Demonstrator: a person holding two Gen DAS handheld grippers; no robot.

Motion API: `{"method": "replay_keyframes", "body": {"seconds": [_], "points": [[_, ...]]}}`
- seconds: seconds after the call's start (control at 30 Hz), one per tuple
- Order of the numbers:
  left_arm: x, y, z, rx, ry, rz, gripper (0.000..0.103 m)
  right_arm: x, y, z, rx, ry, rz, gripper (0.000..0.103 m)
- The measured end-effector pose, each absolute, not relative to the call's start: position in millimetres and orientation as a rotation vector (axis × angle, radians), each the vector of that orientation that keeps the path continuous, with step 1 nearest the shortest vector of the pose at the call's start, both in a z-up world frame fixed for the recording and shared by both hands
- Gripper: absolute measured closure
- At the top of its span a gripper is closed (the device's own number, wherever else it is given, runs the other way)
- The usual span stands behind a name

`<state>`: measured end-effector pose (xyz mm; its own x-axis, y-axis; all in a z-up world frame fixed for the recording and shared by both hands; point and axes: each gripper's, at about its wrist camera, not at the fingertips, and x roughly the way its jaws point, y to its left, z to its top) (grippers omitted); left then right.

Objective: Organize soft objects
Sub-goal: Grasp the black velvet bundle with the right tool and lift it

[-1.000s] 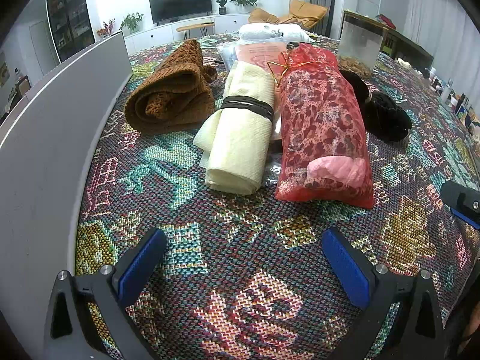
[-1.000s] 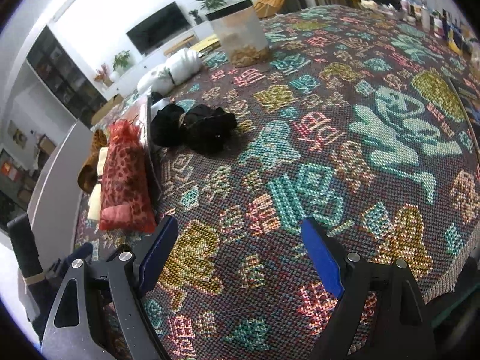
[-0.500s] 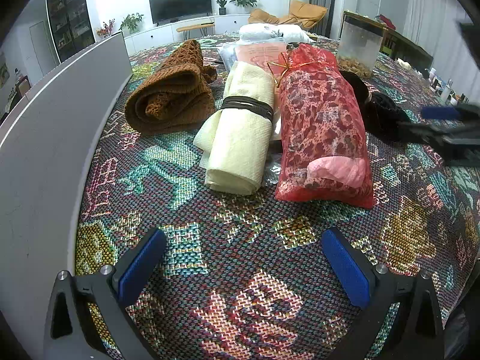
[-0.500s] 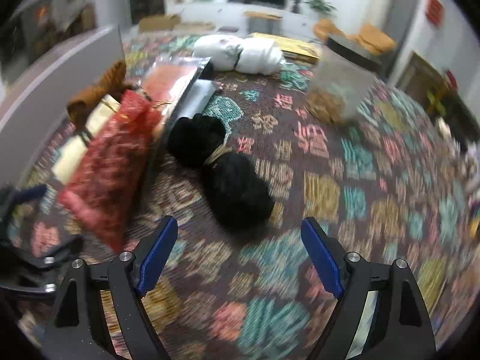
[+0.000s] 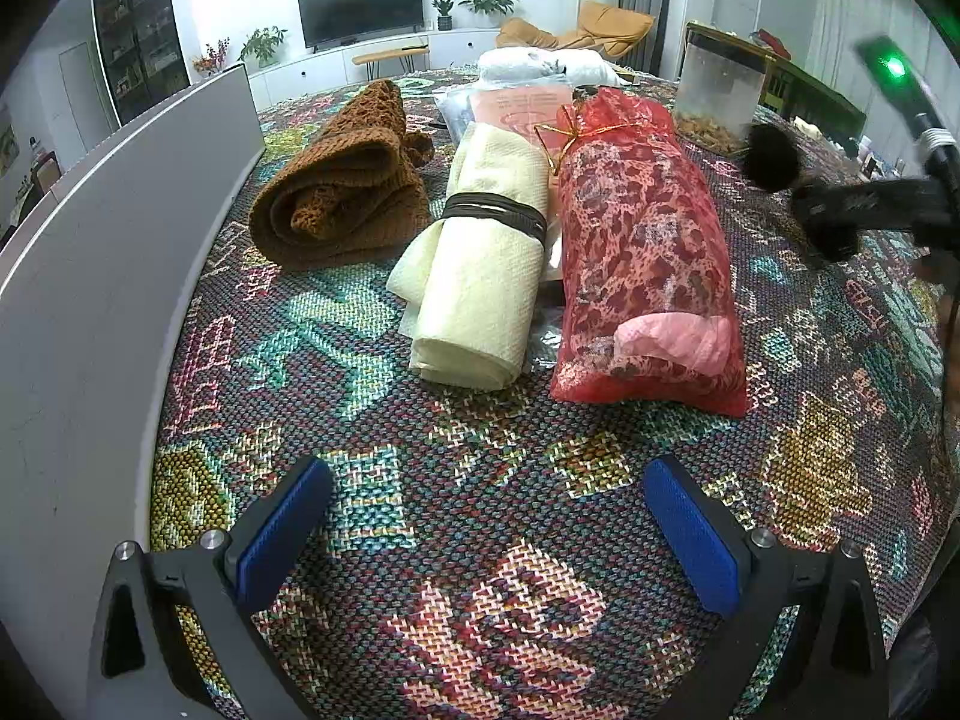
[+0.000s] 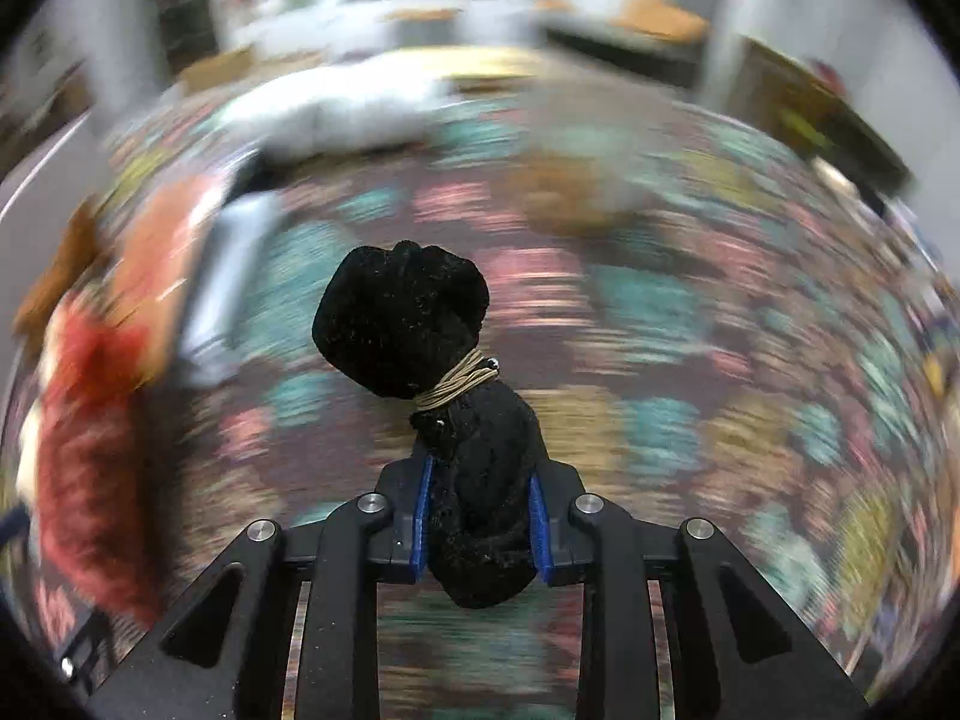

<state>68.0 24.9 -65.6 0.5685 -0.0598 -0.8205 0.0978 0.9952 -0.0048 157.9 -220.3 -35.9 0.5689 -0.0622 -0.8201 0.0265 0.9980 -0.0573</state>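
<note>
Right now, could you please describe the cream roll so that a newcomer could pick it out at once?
On the patterned cloth, three bundles lie side by side along the grey board. The cream roll is the middle one, between the brown knit on its left and the red mesh bag on its right. It alone is pale, with a dark band around its middle.

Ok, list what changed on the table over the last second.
The right gripper swung over to the black bundle, shut on its lower half and lifted it off the cloth. The left gripper stayed open and in place; the brown knit, cream roll and red mesh bag did not move.
</note>
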Motion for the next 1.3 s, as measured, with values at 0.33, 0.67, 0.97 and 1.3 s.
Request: {"method": "replay_keyframes", "body": {"seconds": [0.33,0.67,0.97,1.3], "points": [[68,25,-66,0.043,0.961,-0.093,0.000,142,-269,-57,0.109,0.934,-0.184,0.055],[68,24,-65,0.043,0.961,-0.093,0.000,132,-265,-70,0.108,0.902,-0.200,0.012],[68,25,-66,0.043,0.960,-0.092,0.000,133,-265,-70,0.106,0.903,-0.203,0.011],[68,25,-66,0.043,0.960,-0.092,0.000,133,-265,-70,0.106,0.903,-0.203,0.011]]}}
